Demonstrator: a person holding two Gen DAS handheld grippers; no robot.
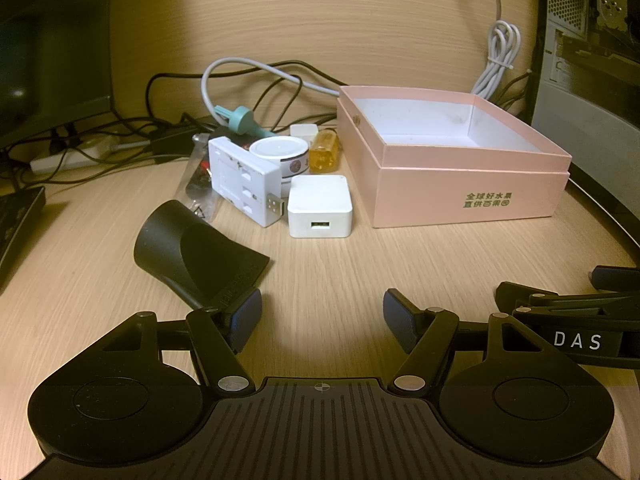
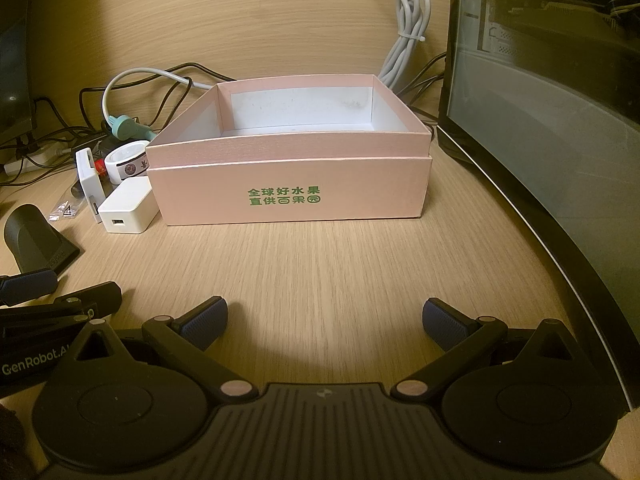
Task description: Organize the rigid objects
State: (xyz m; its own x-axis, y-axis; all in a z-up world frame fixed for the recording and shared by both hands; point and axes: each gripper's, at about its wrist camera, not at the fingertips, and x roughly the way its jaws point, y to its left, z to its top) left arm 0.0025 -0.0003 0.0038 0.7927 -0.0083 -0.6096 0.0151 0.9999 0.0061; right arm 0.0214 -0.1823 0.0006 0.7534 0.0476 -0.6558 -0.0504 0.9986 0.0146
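Observation:
An open, empty pink box [image 1: 464, 196] [image 2: 288, 196] stands on the wooden desk. Left of it lies a cluster: a white USB charger cube [image 1: 320, 206] [image 2: 128, 208], a white flat adapter [image 1: 244, 178] [image 2: 90, 182], a round white tin [image 1: 280, 156] [image 2: 126, 162], a small amber bottle [image 1: 324, 150], a teal plug [image 1: 240, 118] [image 2: 124, 126] and a black nozzle [image 1: 192, 248] [image 2: 32, 240]. My left gripper [image 1: 322, 320] is open and empty, just right of the nozzle. My right gripper [image 2: 324, 322] is open and empty, in front of the box.
A computer case [image 2: 540, 120] stands at the right, its black edge [image 2: 540, 240] curving along the desk. Black and white cables [image 1: 256, 80] and a power strip [image 1: 68, 158] lie behind the cluster. A small bag of screws [image 1: 198, 184] lies beside the adapter. A dark device [image 1: 16, 216] sits at far left.

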